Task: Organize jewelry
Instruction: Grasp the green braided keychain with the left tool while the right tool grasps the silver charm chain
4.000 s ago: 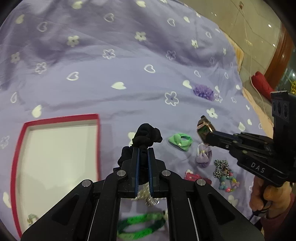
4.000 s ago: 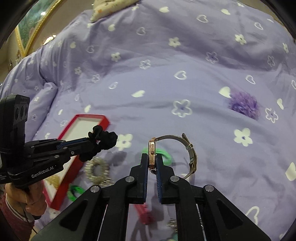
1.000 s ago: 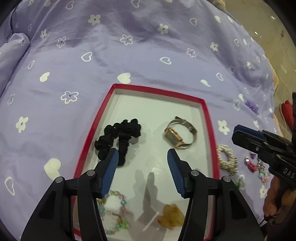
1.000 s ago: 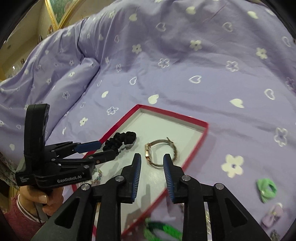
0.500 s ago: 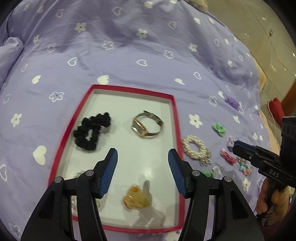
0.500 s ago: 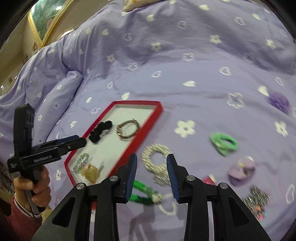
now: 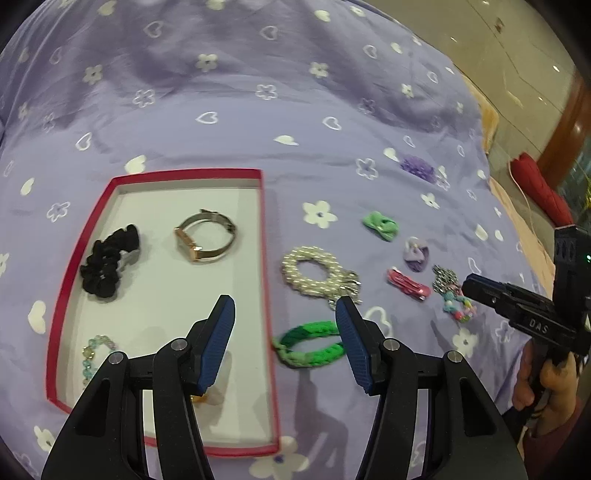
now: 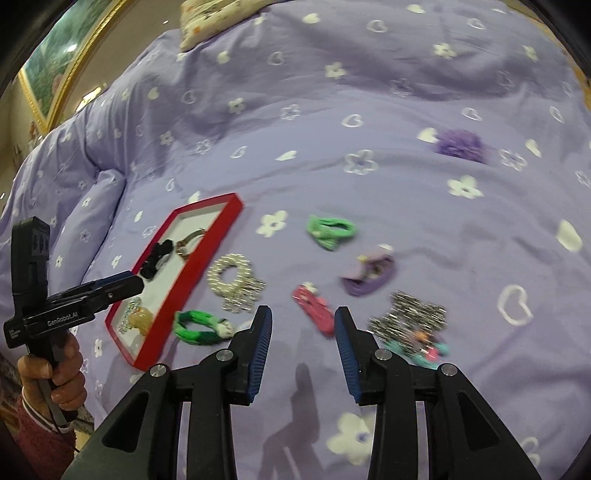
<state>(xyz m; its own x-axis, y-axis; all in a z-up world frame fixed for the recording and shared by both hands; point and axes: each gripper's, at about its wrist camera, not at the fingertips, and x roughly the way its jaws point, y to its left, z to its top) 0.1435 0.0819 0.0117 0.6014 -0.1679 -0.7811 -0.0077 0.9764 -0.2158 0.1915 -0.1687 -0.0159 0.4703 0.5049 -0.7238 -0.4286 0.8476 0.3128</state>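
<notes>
Lilac bedspread (image 7: 258, 122), printed with white hearts and flowers, rumpled into soft folds, covering nearly the whole view. Small patterned cushion (image 8: 218, 20), cream with tiny flowers, lying at the far edge of the spread. Gilt-framed picture (image 8: 62, 62) on the wall at the left. Glossy beige tiled floor (image 7: 517, 48) beyond the bed. Red object (image 7: 541, 188) lying on that floor, beside dark polished wood (image 7: 565, 125).

Matt cloth bedspread (image 7: 258, 122) (metal watch (image 7: 205, 240))
</notes>
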